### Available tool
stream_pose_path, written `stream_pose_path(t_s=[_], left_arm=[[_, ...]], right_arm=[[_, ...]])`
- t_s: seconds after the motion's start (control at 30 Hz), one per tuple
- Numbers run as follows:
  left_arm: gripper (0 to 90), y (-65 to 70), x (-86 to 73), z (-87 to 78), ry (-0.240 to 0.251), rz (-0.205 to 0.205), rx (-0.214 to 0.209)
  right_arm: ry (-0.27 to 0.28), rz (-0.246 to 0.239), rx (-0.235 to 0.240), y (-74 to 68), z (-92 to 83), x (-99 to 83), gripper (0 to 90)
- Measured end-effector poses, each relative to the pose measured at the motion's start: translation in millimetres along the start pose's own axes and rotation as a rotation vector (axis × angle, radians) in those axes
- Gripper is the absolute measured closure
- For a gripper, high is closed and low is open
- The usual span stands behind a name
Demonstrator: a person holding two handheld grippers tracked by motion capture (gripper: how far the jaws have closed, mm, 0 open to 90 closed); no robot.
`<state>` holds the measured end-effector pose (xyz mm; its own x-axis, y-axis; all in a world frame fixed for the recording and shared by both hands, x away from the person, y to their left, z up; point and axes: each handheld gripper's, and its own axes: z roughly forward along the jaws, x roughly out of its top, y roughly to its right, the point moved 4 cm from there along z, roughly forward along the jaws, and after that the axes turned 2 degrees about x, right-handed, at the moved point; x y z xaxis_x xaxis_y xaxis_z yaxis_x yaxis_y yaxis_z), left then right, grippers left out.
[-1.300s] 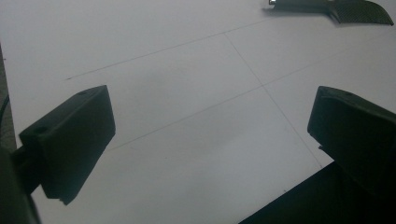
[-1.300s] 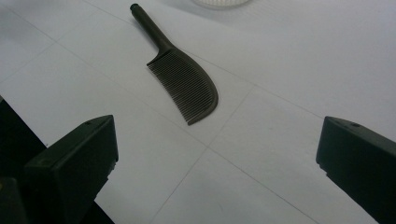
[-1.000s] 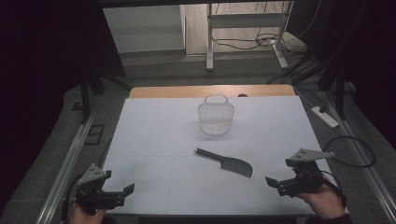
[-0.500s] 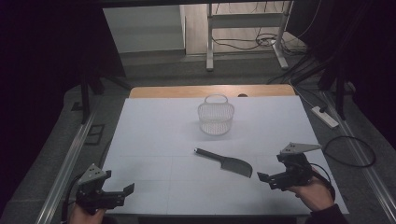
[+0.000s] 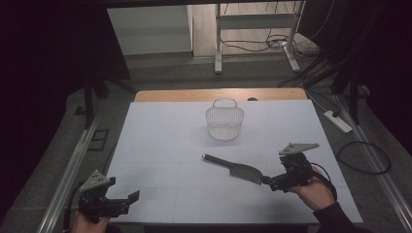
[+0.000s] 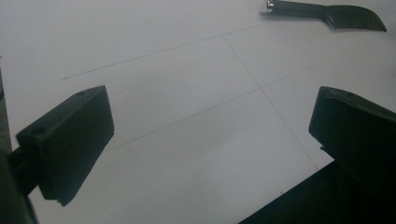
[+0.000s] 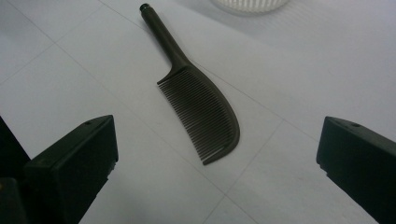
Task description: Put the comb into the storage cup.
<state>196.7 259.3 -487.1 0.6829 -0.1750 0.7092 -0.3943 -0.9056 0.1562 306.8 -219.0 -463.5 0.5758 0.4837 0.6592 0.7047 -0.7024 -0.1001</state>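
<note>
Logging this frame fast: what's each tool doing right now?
Left tool: open, empty, over bare table.
Right tool: open, empty, by the comb.

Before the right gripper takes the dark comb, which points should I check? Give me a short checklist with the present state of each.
1. Right gripper jaws open wide: ok, the right gripper view shows them far apart.
2. Dark plastic comb with long handle lies flat on the white table, nothing on it: ok.
3. Comb between the jaws: not ok, it lies ahead of them, not yet enclosed.
4. White wire basket apart from the comb: ok.
5. Left gripper out of the way: ok, open at the near left corner.
6. Teeth side clear for gripping: cannot tell.
</note>
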Motion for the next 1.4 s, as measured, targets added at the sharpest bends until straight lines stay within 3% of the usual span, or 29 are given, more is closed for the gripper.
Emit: stream_pose_path(t_s=[0.43, 0.73, 1.4], left_arm=[[0.7, -0.4, 0.1, 0.0, 0.002, -0.002, -0.003], [0.6, -0.6, 0.0, -0.1, 0.002, -0.002, -0.006], [0.5, -0.8, 0.1, -0.1, 0.004, -0.003, -0.008]], right_arm=[[-0.038, -0.028, 0.031, -6.1, 21.8, 16.7, 0.0], [-0.058, -0.076, 0.029, -11.4, 35.2, 24.9, 0.0], [-0.079, -0.098, 0.05, -16.7, 61.9, 46.4, 0.0]])
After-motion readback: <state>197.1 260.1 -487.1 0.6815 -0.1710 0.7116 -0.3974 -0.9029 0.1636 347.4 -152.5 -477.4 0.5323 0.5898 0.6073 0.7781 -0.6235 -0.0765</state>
